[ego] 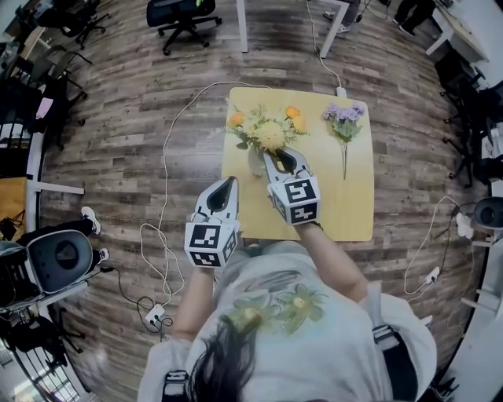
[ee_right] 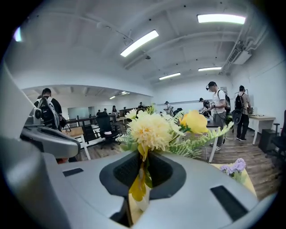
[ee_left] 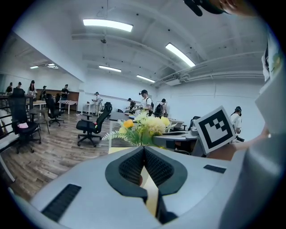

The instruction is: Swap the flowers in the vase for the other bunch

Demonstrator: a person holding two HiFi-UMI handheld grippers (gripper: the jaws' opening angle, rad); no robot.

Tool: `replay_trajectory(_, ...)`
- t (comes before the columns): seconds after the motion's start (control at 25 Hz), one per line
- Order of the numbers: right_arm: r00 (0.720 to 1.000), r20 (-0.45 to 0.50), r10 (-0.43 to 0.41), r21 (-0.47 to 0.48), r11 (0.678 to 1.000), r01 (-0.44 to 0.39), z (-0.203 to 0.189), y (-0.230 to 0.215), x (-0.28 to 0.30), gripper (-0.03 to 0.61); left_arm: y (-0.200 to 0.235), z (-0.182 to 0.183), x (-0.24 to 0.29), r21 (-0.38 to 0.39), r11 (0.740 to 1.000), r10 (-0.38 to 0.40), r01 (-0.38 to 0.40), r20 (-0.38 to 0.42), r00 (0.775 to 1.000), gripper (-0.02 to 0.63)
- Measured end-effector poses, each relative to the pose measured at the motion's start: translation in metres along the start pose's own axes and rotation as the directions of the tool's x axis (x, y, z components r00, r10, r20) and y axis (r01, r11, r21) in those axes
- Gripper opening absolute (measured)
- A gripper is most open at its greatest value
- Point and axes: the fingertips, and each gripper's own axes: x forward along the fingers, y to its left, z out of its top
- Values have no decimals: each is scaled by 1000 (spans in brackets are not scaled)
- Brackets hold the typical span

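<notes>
A bunch of yellow and orange flowers [ego: 269,132] stands in a pale vase [ego: 255,162] at the far left of the yellow table [ego: 346,204]. My right gripper [ego: 277,155] reaches over the vase from the near side. In the right gripper view its jaws [ee_right: 142,156] are pinched on the bunch's stems just under the big yellow bloom [ee_right: 149,129]. The purple bunch [ego: 344,118] lies flat on the table's far right, also seen low right [ee_right: 234,166]. My left gripper [ego: 228,182] hovers at the table's left edge, jaws together [ee_left: 144,150] with nothing held, pointing at the yellow bunch [ee_left: 143,127].
A white cable [ego: 169,149] loops over the wood floor left of the table to a power strip [ego: 156,316]. An office chair [ego: 182,16] and desk legs [ego: 244,27] stand beyond the table. More chairs and desks line both sides; people stand in the background.
</notes>
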Motion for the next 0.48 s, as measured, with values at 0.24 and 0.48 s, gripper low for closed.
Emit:
replay_trajectory(0.24,998,47,41,-18,999,-40,12,4,-7,57,-8,1,4,10,1000,-20,20,-5,1000,18)
replay_trajectory(0.48,994,89,67,-26,998,-65,29,6,-24,57,-21,-1,3,21,999,-39,39,-7,999,18)
